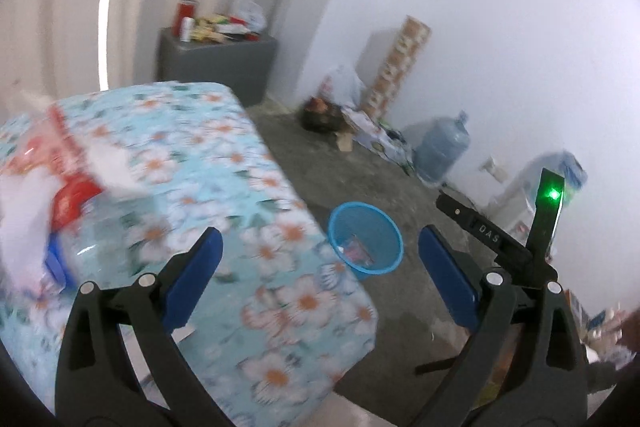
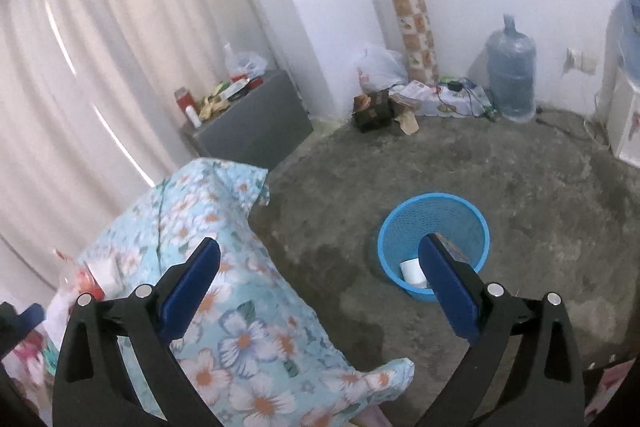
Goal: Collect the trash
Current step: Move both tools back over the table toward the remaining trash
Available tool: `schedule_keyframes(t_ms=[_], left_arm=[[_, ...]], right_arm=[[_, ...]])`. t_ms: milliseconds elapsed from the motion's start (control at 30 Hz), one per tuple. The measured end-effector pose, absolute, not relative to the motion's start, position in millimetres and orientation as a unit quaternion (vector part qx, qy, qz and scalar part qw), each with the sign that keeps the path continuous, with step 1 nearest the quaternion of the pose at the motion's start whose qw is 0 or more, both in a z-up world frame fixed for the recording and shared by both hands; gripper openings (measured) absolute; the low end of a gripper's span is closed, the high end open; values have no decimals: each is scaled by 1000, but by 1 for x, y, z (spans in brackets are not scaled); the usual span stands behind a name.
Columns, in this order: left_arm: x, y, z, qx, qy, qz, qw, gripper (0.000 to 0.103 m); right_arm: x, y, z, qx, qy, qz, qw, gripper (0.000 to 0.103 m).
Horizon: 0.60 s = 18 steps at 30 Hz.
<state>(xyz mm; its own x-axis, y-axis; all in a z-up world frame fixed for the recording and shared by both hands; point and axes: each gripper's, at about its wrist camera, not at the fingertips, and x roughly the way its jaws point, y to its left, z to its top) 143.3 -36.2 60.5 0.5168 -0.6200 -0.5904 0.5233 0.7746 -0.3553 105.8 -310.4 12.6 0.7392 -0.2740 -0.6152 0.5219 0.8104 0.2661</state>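
My left gripper point(image 1: 320, 239) is open with nothing between its blue pads, above the near corner of a table under a floral cloth point(image 1: 240, 167). Blurred trash point(image 1: 68, 163) lies on the cloth at the left: white tissue and red-and-white wrappers. A blue mesh basket point(image 1: 362, 203) stands on the floor beyond the table, with a colourful wrapper point(image 1: 356, 249) inside. My right gripper point(image 2: 320, 243) is also open and empty, over the gap between the floral table point(image 2: 240, 327) and the basket point(image 2: 432, 195). A white cup point(image 2: 412, 269) lies in the basket. More trash point(image 2: 96, 275) sits at the table's left.
A grey cabinet point(image 2: 256, 123) with bottles and packets stands by the curtain. Against the far wall are a white bag point(image 2: 380, 67), a patterned board point(image 2: 408, 19), boxes and cables, and a water jug point(image 2: 512, 67). A white unit point(image 2: 628, 115) stands at the right. The floor is bare concrete.
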Motion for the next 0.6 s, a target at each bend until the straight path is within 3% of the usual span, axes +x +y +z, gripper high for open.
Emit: schedule_keyframes(t_ms=[400, 600], left_arm=[[114, 73, 56, -107, 319, -253, 907, 94], [96, 124, 46, -115, 307, -199, 924, 94]], right_arm=[[126, -210, 32, 52, 315, -186, 929, 96], [118, -207, 30, 163, 291, -37, 942, 96]])
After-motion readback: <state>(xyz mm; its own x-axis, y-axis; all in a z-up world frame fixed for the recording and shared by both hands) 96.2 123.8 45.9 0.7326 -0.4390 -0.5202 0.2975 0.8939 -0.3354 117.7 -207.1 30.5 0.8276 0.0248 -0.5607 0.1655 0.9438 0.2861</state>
